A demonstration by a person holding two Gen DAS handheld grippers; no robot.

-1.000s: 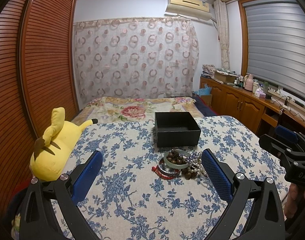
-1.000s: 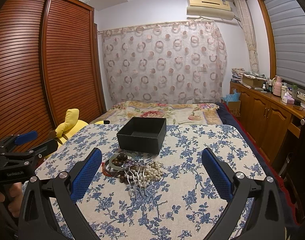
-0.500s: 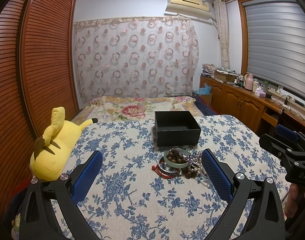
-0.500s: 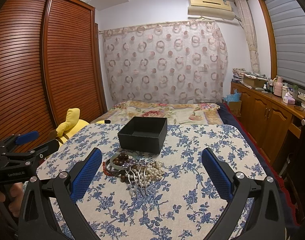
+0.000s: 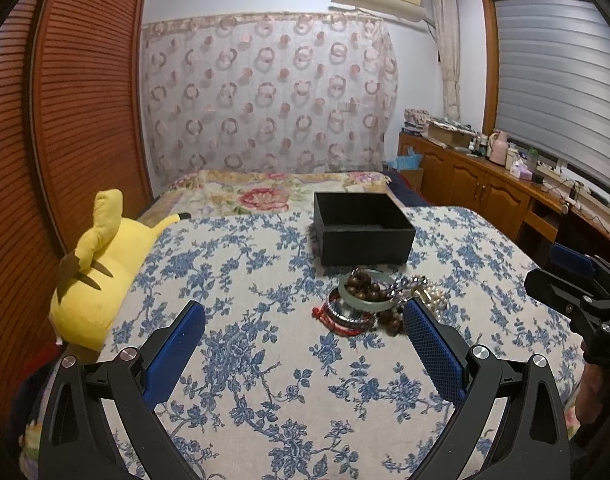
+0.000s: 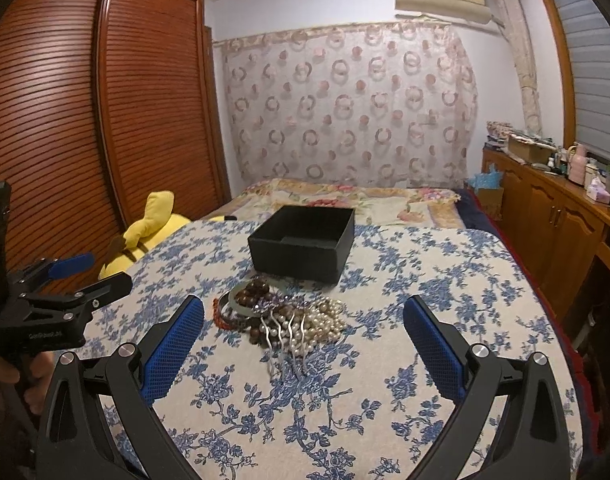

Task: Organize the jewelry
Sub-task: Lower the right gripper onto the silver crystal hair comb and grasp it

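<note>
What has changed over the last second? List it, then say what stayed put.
Almost nothing. The right gripper has eased slightly toward the jewelry pile; nothing was gripped or released. The left gripper stays open and hovering, and the black box, the pile and the yellow plush toy lie where they were on the floral cloth.

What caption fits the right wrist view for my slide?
Open right gripper faces tangled jewelry pile before an empty black box on the floral bedspread.

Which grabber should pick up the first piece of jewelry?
Probably the right gripper. The jewelry pile lies between its open fingers, comb nearest. In the left gripper's view the pile sits off by its right finger. Both are empty.
</note>
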